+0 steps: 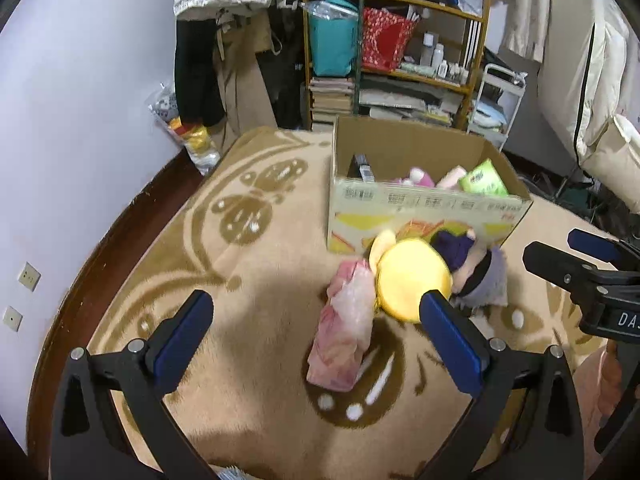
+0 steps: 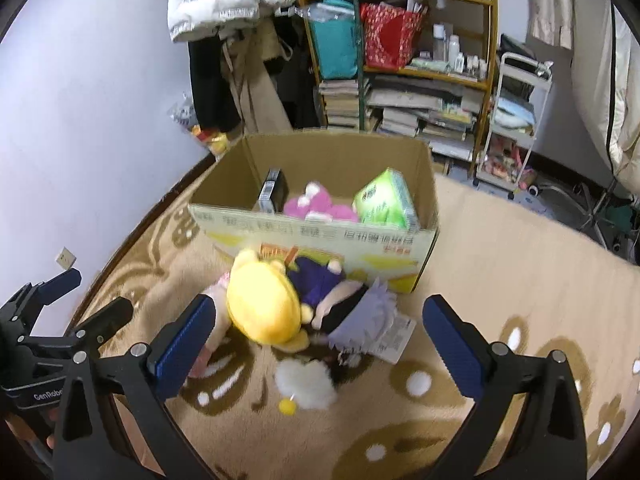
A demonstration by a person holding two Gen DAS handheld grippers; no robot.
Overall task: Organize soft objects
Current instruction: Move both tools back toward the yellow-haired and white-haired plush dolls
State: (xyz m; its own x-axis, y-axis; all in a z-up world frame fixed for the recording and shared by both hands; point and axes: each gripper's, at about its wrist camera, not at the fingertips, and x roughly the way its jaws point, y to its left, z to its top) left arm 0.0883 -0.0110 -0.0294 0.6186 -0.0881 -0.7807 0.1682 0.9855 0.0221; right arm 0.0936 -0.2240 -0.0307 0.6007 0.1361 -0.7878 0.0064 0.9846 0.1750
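While both grippers, left (image 1: 316, 334) and right (image 2: 318, 338), hover with jaws spread, yellow plush (image 2: 262, 306) lies just ahead, box (image 2: 424, 184) beyond.

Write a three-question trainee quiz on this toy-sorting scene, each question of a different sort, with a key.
1. True or false: the green tissue pack already lies inside the cardboard box.
2. Multiple choice: the yellow plush lies (A) inside the box, (B) on the blanket in front of the box, (C) between the jaws of the right gripper.
3. Fill in: the left gripper has its jaws ____, with the pink packet lying on the blanket beyond them.

Key: 1 true; 2 B; 3 open.
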